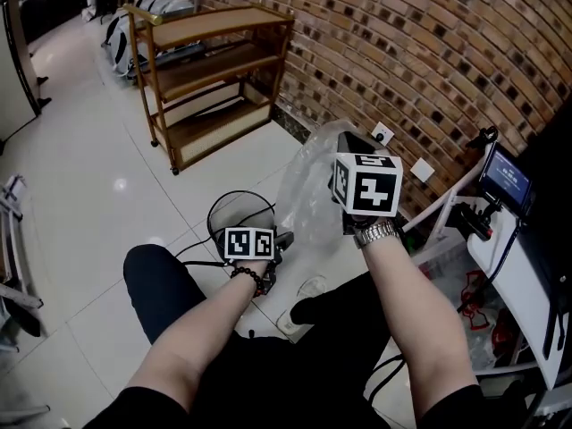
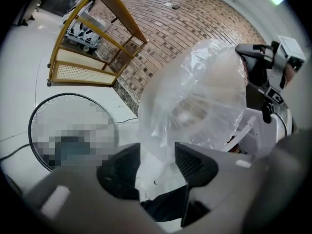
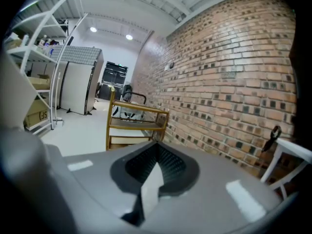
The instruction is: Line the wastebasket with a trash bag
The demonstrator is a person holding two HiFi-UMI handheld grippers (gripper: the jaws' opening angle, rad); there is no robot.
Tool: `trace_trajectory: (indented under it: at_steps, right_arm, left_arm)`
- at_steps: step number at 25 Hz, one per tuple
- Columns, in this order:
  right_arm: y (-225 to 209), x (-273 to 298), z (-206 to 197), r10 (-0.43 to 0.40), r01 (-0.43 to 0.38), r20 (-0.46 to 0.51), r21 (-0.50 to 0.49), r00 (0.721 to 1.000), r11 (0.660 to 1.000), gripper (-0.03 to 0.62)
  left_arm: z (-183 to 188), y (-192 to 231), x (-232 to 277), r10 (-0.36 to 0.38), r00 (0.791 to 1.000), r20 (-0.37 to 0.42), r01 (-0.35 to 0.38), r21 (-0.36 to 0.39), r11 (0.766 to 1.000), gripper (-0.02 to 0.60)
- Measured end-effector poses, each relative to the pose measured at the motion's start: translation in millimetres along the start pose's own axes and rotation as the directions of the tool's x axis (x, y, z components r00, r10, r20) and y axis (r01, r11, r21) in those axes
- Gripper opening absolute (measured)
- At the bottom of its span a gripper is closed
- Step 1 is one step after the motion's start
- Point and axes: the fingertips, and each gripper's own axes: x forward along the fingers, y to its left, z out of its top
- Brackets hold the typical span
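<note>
A clear trash bag (image 1: 308,186) hangs puffed up in front of the brick wall. My right gripper (image 1: 347,139) is raised and shut on the bag's top edge; a white strip of the trash bag (image 3: 152,186) shows pinched between its pads. My left gripper (image 1: 284,239) is lower, beside the bag's bottom end. In the left gripper view the trash bag (image 2: 195,101) runs down between my left gripper's (image 2: 156,167) pads, which stand apart and do not press it. The black wire wastebasket (image 1: 214,214) stands on the floor by my left hand, seen as a mesh ring (image 2: 39,111), partly hidden.
A wooden shelf unit (image 1: 210,70) stands at the back left against the brick wall (image 1: 429,52). A white rack (image 1: 500,248) with a small screen (image 1: 507,177) is close on the right. Black cables (image 1: 192,253) trail over the white tiled floor.
</note>
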Motion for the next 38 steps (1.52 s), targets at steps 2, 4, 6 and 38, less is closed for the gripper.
trace_trajectory:
  at_steps: [2, 4, 6, 38]
  right_arm:
    - [7, -1, 7, 0.019, -0.019, 0.01, 0.003, 1.0, 1.0, 0.003]
    - [14, -2, 14, 0.036, -0.036, 0.019, 0.004, 0.999, 0.999, 0.003]
    - [20, -2, 18, 0.05, -0.05, 0.027, 0.003, 0.998, 0.999, 0.002]
    - [70, 56, -136, 0.285, -0.227, -0.274, 0.224, 0.919, 0.948, 0.003]
  left_arm:
    - [5, 0, -2, -0.02, 0.999, 0.028, 0.021, -0.051, 0.998, 0.199]
    - [7, 1, -5, -0.042, 0.998, 0.054, 0.048, -0.107, 0.993, 0.199]
    - [8, 3, -10, -0.048, 0.996, 0.073, 0.058, -0.132, 0.99, 0.179]
    - [103, 84, -195, 0.341, 0.93, -0.134, -0.319, 0.161, 0.934, 0.005]
